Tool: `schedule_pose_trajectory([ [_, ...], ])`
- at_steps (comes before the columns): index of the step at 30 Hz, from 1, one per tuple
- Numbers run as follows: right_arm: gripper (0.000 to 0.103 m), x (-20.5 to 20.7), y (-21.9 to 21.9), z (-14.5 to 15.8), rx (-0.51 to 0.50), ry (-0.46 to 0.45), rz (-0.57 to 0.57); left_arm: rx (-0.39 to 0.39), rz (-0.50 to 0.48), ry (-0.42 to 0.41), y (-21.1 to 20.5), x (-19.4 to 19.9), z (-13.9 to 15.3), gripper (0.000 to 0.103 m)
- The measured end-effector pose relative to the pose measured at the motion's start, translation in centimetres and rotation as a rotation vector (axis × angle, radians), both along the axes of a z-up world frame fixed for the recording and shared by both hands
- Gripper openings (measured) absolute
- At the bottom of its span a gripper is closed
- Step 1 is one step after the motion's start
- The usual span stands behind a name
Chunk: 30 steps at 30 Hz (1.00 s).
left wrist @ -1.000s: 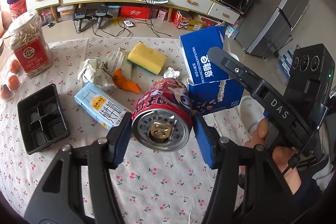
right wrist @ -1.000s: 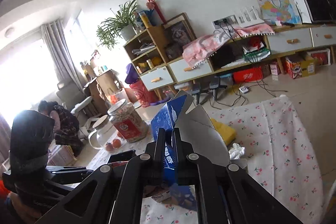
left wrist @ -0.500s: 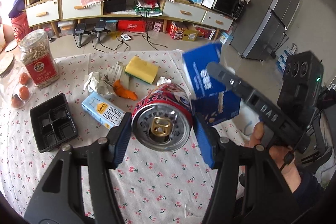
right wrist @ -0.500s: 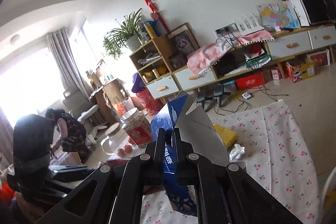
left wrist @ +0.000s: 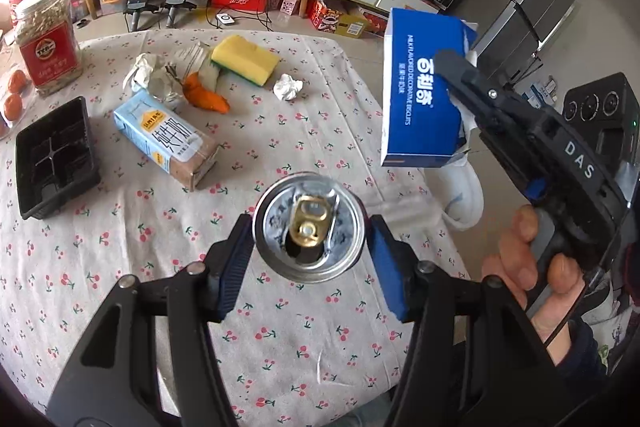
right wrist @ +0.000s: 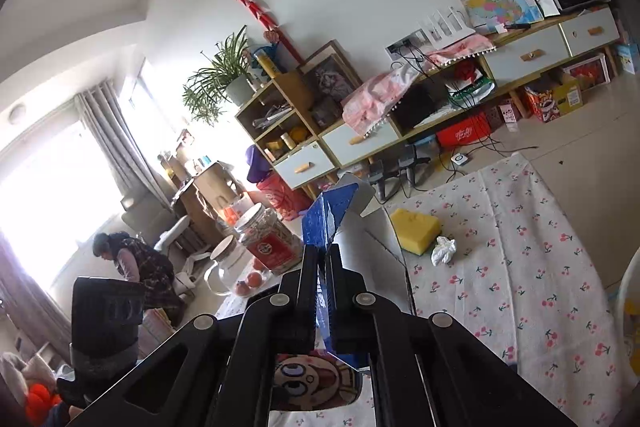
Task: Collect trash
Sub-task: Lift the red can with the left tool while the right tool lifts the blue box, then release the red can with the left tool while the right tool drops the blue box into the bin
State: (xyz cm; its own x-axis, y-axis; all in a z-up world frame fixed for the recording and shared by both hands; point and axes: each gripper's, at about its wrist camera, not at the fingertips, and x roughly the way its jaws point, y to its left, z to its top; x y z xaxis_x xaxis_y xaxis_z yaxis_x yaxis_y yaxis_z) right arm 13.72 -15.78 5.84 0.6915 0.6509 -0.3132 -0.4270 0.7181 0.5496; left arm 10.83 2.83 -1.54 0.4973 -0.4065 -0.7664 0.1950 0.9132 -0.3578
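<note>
Two pieces of trash are already off the table (left wrist: 120, 307): the can (left wrist: 309, 227) sits clamped between the left gripper's (left wrist: 310, 251) jaws, and the blue box (left wrist: 424, 91) hangs by its torn flap from the right gripper's (right wrist: 322, 291) shut jaws, past the table's edge. Left lying on the cloth are a carton (left wrist: 168, 139), crumpled paper (left wrist: 288, 87), wrappers (left wrist: 160, 75), an orange scrap (left wrist: 206, 97), a sponge (left wrist: 244, 61) and a black tray (left wrist: 56, 155). No bin shows, so most collecting seems ahead.
</note>
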Motion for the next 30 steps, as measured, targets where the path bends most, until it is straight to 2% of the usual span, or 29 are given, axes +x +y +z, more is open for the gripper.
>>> schedule_pose_trajectory([
  [9,0.005,-0.1,-1.6,0.3,0.001,0.023,0.005,0.017,-0.016,-0.032,-2.2,0.1,1.1,0.059],
  [16,0.005,-1.1,-7.9,1.3,0.037,0.038,-0.057,0.018,-0.066,-0.043,-6.6,1.0,1.4,0.059],
  [21,0.005,-1.9,-13.9,2.3,0.026,0.096,-0.12,0.006,-0.127,-0.033,-11.4,1.9,1.3,0.059],
  [25,0.005,-1.9,-19.2,3.2,-0.04,0.159,-0.176,-0.019,-0.174,-0.028,-15.4,2.9,1.2,0.059],
  [27,0.005,-1.5,-21.8,2.9,-0.074,0.206,-0.213,-0.024,-0.195,-0.021,-17.5,3.4,0.9,0.059],
  [30,0.005,-0.4,-25.4,0.8,-0.093,0.325,-0.278,-0.03,-0.223,-0.003,-20.6,4.3,0.1,0.059],
])
